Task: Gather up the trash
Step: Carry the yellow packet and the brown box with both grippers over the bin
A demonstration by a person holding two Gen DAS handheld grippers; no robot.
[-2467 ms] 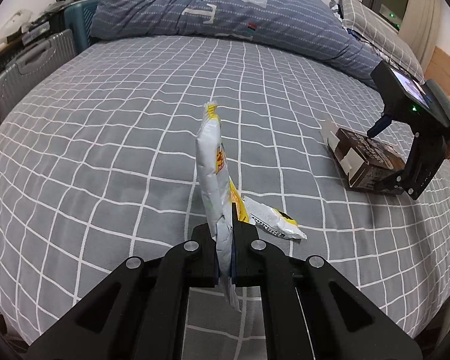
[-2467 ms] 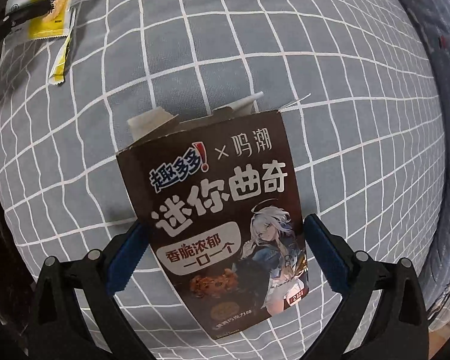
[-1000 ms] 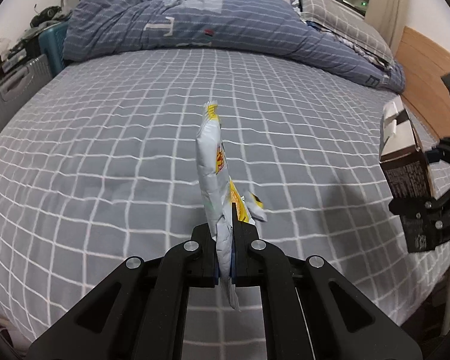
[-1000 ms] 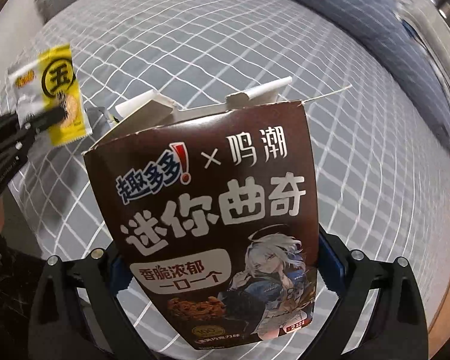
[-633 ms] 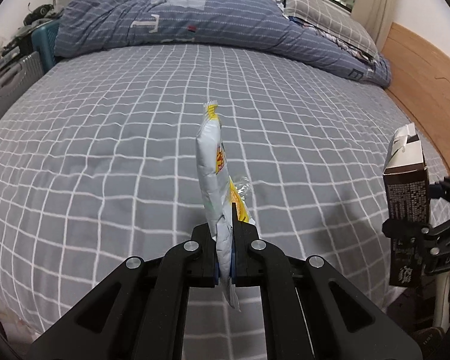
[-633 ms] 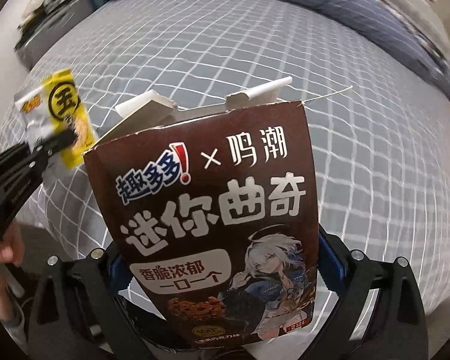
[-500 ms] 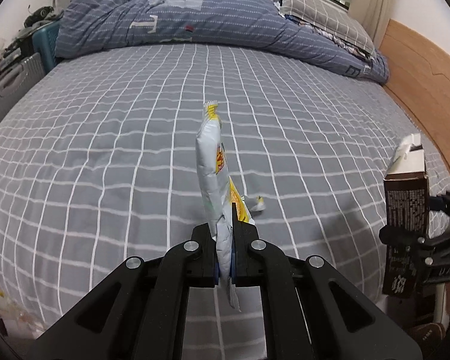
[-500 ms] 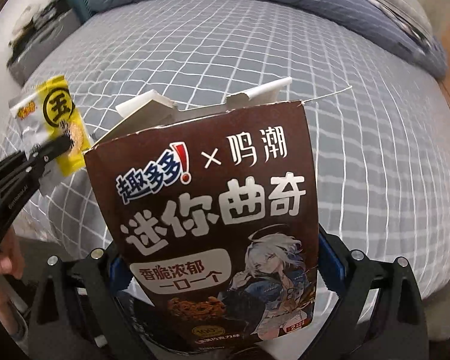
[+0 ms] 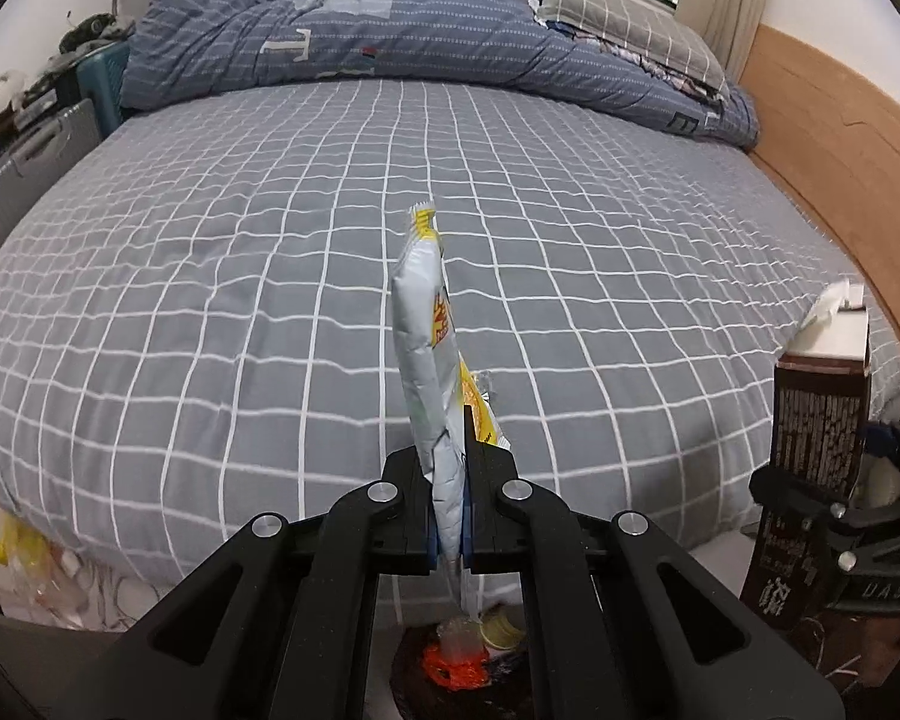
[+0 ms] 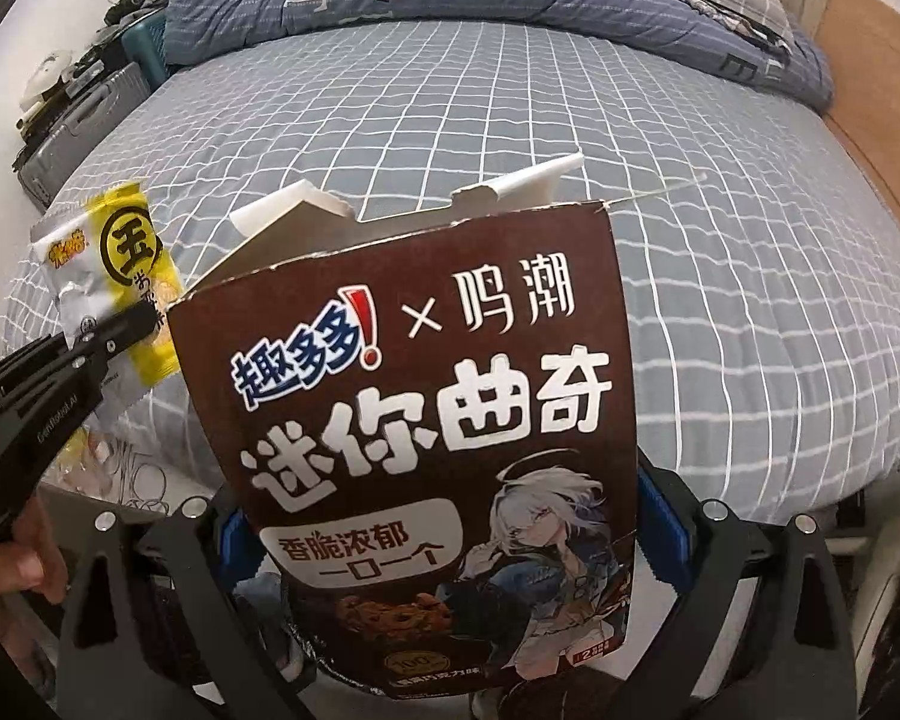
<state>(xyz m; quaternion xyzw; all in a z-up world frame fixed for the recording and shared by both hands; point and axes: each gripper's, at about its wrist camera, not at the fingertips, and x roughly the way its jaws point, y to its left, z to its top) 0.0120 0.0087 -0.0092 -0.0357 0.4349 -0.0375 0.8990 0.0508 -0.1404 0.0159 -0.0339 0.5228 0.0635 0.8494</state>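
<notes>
Honestly, keep the left gripper clamped on the wrapper, the right gripper squeezing the box, and release only over the bin.

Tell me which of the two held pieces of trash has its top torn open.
The brown cookie box in the right gripper: its white top flaps stand open. The yellow-and-silver snack packet pinched in the left gripper is flat, its upper edge sealed.
</notes>
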